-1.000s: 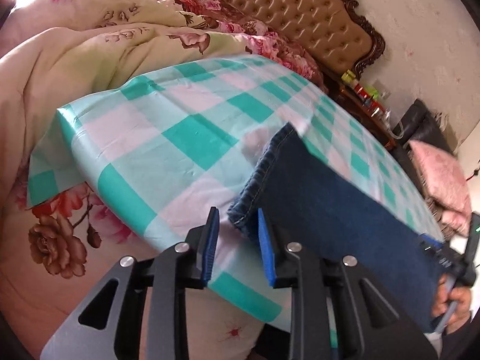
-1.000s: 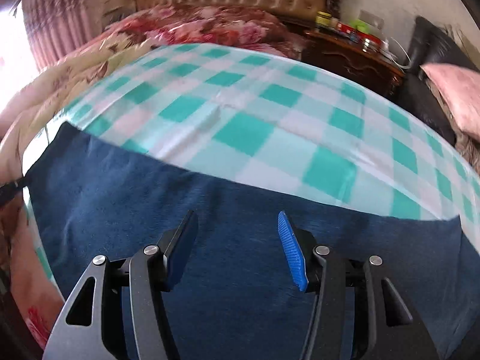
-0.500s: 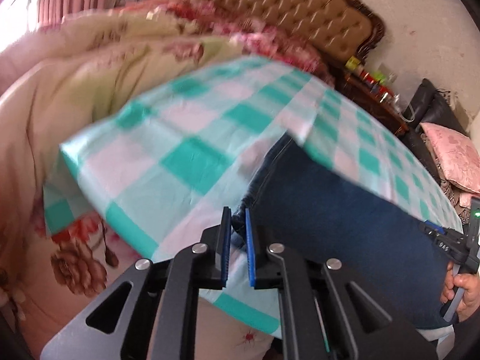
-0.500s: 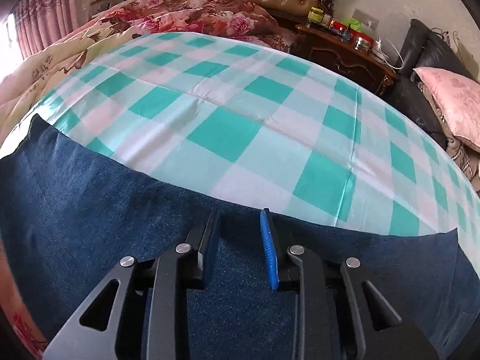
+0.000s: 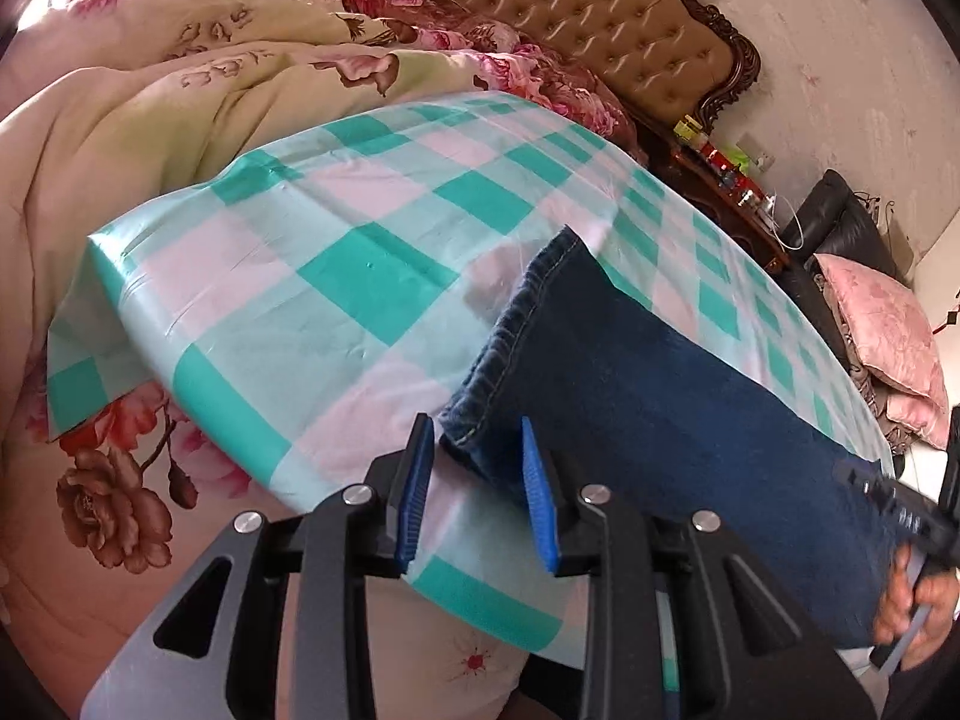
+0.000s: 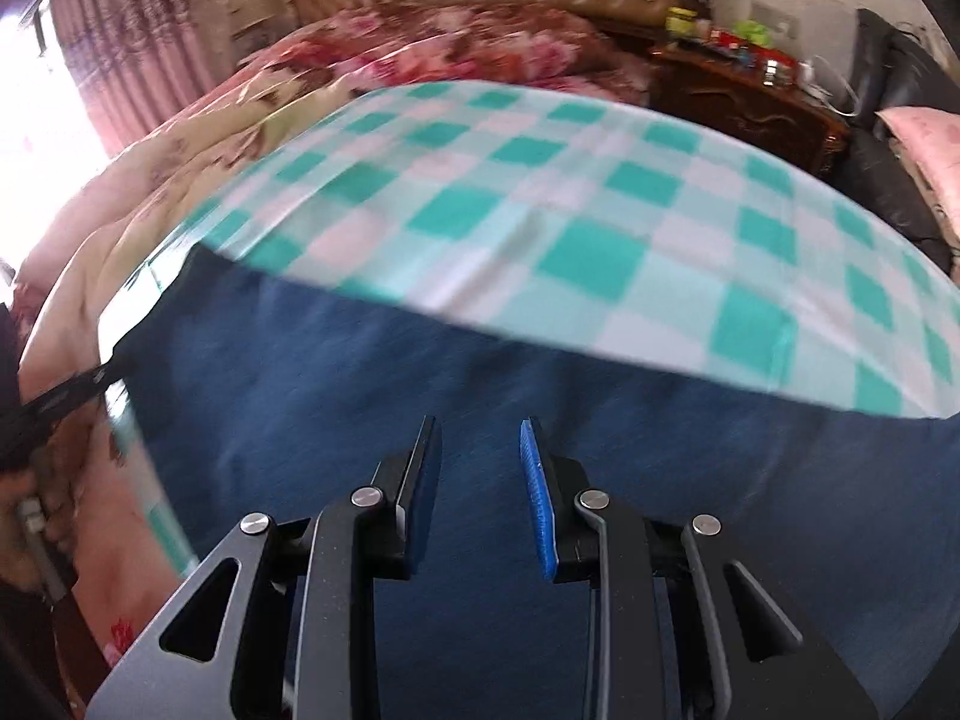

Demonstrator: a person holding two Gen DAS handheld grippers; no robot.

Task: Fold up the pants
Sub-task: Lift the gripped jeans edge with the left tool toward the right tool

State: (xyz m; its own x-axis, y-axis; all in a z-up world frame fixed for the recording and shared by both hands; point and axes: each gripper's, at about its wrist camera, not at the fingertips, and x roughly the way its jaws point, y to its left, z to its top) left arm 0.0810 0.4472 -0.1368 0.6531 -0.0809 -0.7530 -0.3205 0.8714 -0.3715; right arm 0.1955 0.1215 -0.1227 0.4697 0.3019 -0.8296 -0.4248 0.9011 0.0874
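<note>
Both grippers were spread: left gripper [image 5: 477,447] straddled the pants [image 5: 660,384] hem corner; right gripper [image 6: 477,450] hovered mid-denim, blurred. Checked cloth [image 5: 336,276] underneath, quilt [image 5: 150,96] beyond.

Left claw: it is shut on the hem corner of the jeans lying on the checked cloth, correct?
Not quite. The left wrist view shows the left claw open, its pads either side of the hem corner of the jeans, which do lie on the checked cloth.

A bedroom in daylight

We saw a tufted tan headboard [image 5: 576,6] against a pale wall [image 5: 840,60], a dark wooden nightstand [image 6: 744,102] beside it, pink curtains [image 6: 120,60] and a floral quilt [image 5: 180,90] on the bed.
</note>
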